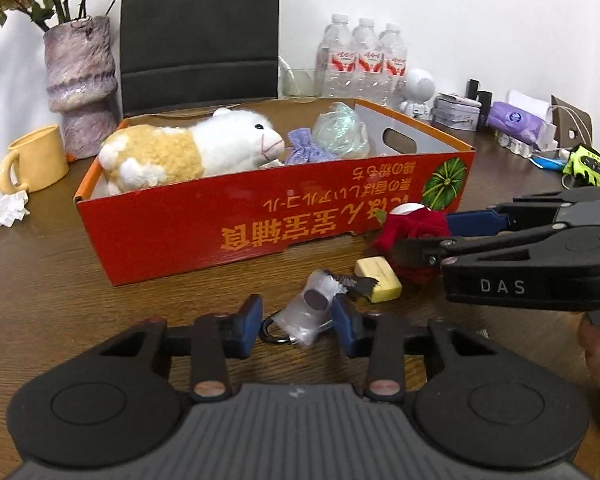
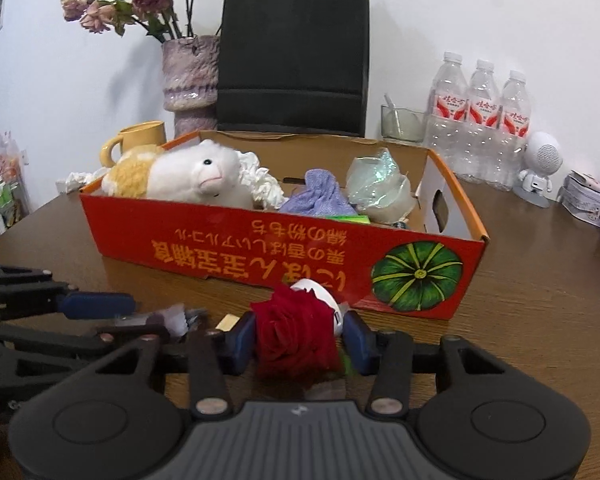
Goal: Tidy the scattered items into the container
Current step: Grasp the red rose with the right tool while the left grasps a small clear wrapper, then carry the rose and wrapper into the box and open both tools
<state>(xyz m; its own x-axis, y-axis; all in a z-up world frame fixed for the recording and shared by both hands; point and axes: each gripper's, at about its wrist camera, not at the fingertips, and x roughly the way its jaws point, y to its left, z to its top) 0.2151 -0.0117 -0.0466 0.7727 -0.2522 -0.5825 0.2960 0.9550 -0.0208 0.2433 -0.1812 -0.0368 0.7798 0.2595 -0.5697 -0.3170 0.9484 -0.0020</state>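
Low in the left wrist view, the left gripper (image 1: pixel 296 326) points slightly downward over the wooden table (image 1: pixel 60 280), its blue pads narrowed around a small clear plastic bag (image 1: pixel 310 312); whether both pads press it I cannot tell. The red cardboard box (image 1: pixel 220 224) fills mid-frame

In the right wrist view, the right gripper (image 2: pixel 300 342) at lower centre has its pads against both sides of a red rose (image 2: pixel 296 332), just below the box (image 2: pixel 228 248)
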